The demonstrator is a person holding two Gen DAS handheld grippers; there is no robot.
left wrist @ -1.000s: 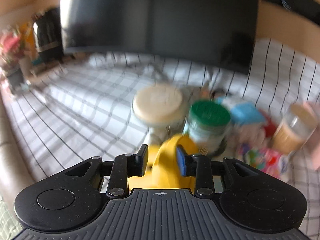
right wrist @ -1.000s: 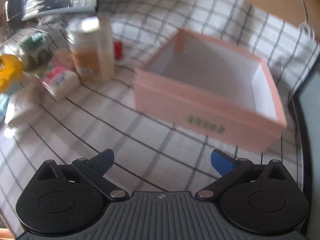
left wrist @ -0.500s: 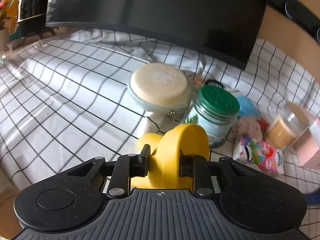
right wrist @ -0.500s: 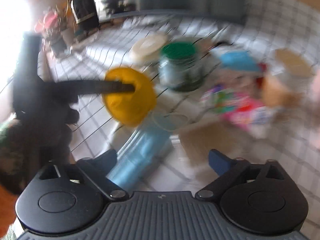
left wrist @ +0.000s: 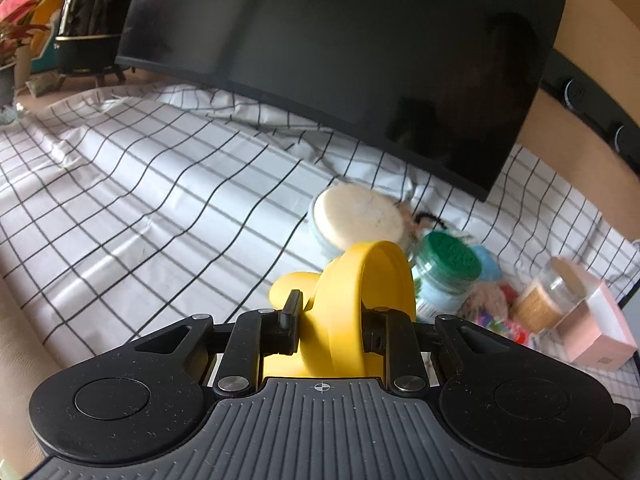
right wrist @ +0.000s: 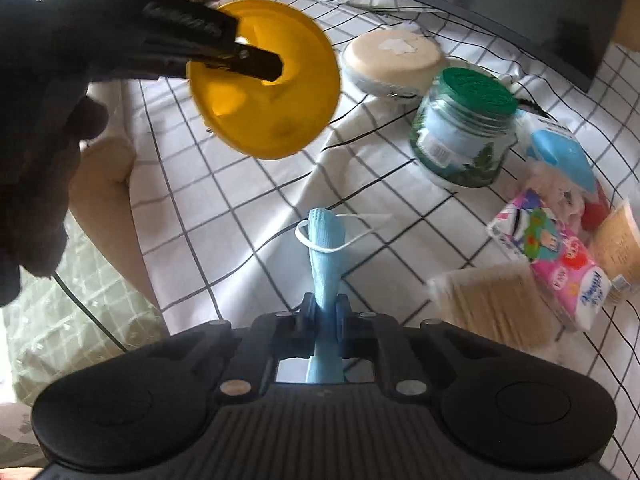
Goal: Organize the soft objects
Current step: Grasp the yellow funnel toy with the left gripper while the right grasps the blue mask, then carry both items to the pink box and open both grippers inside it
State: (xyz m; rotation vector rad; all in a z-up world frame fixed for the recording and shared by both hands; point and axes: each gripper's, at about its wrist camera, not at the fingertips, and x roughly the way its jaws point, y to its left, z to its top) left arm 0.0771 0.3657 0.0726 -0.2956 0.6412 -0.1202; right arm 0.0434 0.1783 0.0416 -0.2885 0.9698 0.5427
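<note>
A soft yellow silicone bowl point(left wrist: 360, 280) is pinched by its rim in my left gripper point(left wrist: 332, 314), which is shut on it above the checked cloth. The right wrist view shows the same yellow bowl point(right wrist: 280, 120) hanging at the upper left from the left gripper's black fingers point(right wrist: 256, 62). My right gripper point(right wrist: 325, 314) is shut on a folded blue face mask point(right wrist: 326, 248), whose white ear loop point(right wrist: 352, 236) sticks out past the pads. The mask hangs just over the cloth.
On the cloth to the right stand a green-lidded jar point(right wrist: 464, 128), a cream-lidded round tub point(right wrist: 394, 58), a colourful tissue pack point(right wrist: 556, 256), a box of cotton swabs point(right wrist: 488, 300) and a pink box point(left wrist: 596, 328). A dark monitor point(left wrist: 340, 48) rises behind.
My right gripper swung left from the pink box to the mask and shut on it. The left gripper, still gripping the yellow bowl, moved left away from the jars.
</note>
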